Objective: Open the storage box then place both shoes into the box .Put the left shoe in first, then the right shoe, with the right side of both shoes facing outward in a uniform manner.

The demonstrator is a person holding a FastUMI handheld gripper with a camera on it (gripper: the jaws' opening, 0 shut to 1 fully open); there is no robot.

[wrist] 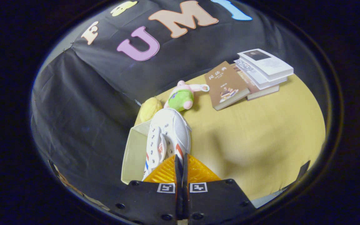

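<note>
White shoe (169,137) with red-blue stripes, heel clamped in hand-held gripper (181,162), over open box (134,153).

A staged recording booth, walled by black cloth (83,103). Beyond the fingers, a yellow-covered table (261,131) carries household props: stacked books (255,73), a plush toy (181,97) and an open storage box (134,153).
</note>
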